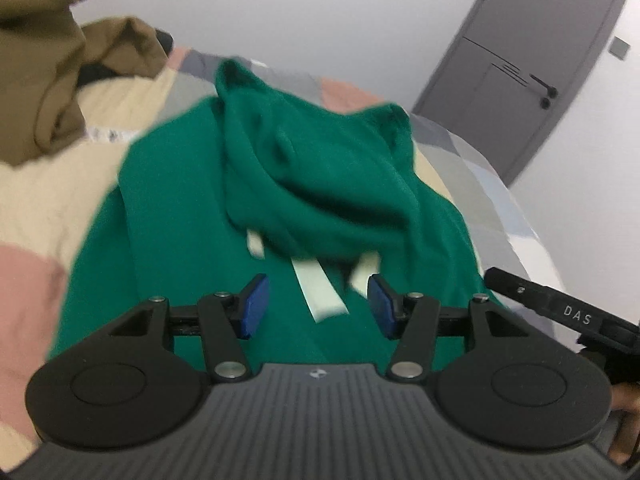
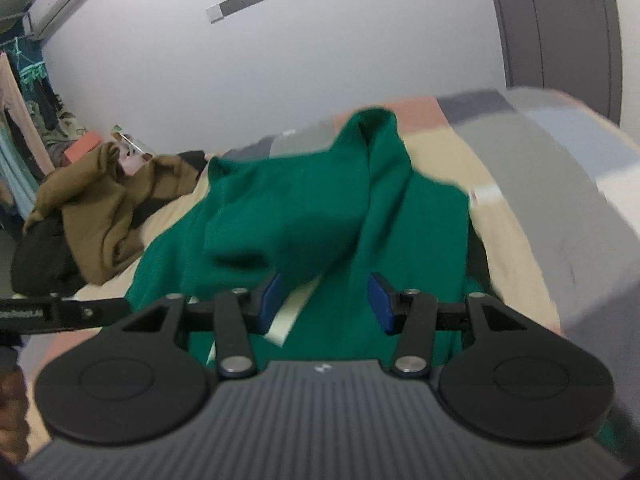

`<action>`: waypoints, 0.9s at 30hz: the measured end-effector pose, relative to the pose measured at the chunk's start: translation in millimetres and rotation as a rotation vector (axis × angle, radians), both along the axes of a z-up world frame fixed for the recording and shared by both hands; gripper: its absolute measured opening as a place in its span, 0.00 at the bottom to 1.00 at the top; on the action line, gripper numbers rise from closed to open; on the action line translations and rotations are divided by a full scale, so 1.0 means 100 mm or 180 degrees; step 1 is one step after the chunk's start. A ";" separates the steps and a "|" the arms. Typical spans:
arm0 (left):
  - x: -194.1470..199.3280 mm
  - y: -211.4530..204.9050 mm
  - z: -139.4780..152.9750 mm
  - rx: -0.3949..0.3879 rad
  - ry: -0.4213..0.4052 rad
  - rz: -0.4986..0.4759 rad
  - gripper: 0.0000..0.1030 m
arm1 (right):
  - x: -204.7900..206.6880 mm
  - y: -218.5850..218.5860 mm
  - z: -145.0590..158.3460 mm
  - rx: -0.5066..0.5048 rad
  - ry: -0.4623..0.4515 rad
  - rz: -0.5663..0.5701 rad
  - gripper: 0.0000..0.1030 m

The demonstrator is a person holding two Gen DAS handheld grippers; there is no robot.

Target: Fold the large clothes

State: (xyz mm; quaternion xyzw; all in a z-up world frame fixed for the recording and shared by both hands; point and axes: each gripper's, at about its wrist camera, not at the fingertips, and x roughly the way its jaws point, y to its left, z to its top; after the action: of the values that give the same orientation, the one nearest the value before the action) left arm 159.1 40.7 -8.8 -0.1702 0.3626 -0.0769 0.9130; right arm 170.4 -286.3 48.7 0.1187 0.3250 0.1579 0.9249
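Green hoodie [image 1: 192,216] lying on a patchwork bed cover [image 1: 52,184], both grippers above its near end with nothing in them.

Left gripper [image 1: 316,306] has its blue pads partly apart, and only the pale drawstring [image 1: 320,296] of the hoodie shows in the gap below, not pinched. Right gripper [image 2: 324,304] is also about half open and grips nothing; green cloth [image 2: 304,216] and a pale strip are seen behind it. The hoodie runs lengthwise away from the grippers toward the wall, with the hood part crumpled on top of the body and one fold standing up at the far end. Its cloth is plain deep green and wrinkled. Farther away, at the left, a brown garment [image 2: 104,208] lies in a heap on the bed, and a grey door [image 1: 532,64] stands at the right.
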 end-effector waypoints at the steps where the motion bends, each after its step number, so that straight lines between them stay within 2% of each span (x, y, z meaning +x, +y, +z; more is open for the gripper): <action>1: -0.08 -0.03 -0.05 -0.0031 0.0017 -0.0019 0.58 | -0.08 -0.04 -0.05 0.0049 0.0046 -0.0026 0.61; 2: -0.14 -0.05 -0.10 -0.0052 0.0039 -0.0028 0.58 | -0.15 -0.08 -0.11 0.0106 0.0075 -0.0057 0.69; 3: -0.21 -0.07 -0.15 -0.0054 0.0070 -0.0019 0.58 | -0.21 -0.12 -0.17 0.0165 0.0107 -0.0071 0.70; 7: -0.42 -0.06 -0.22 -0.0006 0.0092 0.0073 0.58 | -0.38 -0.19 -0.43 0.0274 0.0444 -0.0155 0.70; 11: -0.58 0.04 -0.17 0.0043 0.0058 0.0269 0.64 | -0.35 -0.20 -0.56 0.0399 0.0748 -0.0348 0.71; 15: -0.63 0.28 -0.20 -0.0049 0.0177 0.0688 0.68 | -0.24 -0.25 -0.82 0.0985 0.1197 -0.0203 0.71; 17: -0.63 0.44 -0.25 -0.0191 0.0289 0.0882 0.69 | -0.21 -0.24 -0.90 0.1326 0.1293 -0.0069 0.72; 20: -0.60 0.60 -0.38 -0.0542 0.0515 0.0989 0.70 | -0.22 -0.16 -0.87 0.1636 0.1198 0.0175 0.72; 22: -0.58 0.62 -0.45 -0.0718 0.0588 0.0941 0.70 | -0.25 -0.10 -0.82 0.1797 0.1073 0.0327 0.72; 25: -0.54 0.56 -0.51 -0.0940 0.0609 0.0681 0.70 | -0.23 -0.04 -0.81 0.1804 0.1067 0.0324 0.70; 27: -0.50 0.49 -0.57 -0.1050 0.0635 0.0530 0.72 | -0.18 -0.01 -0.90 0.1740 0.1242 0.0255 0.57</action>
State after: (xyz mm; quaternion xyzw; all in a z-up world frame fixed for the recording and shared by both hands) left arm 108.8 89.8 -65.5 -0.3536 0.4183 -0.0424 0.8356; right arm 152.4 -287.3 -41.4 0.3774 0.4458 0.2498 0.7723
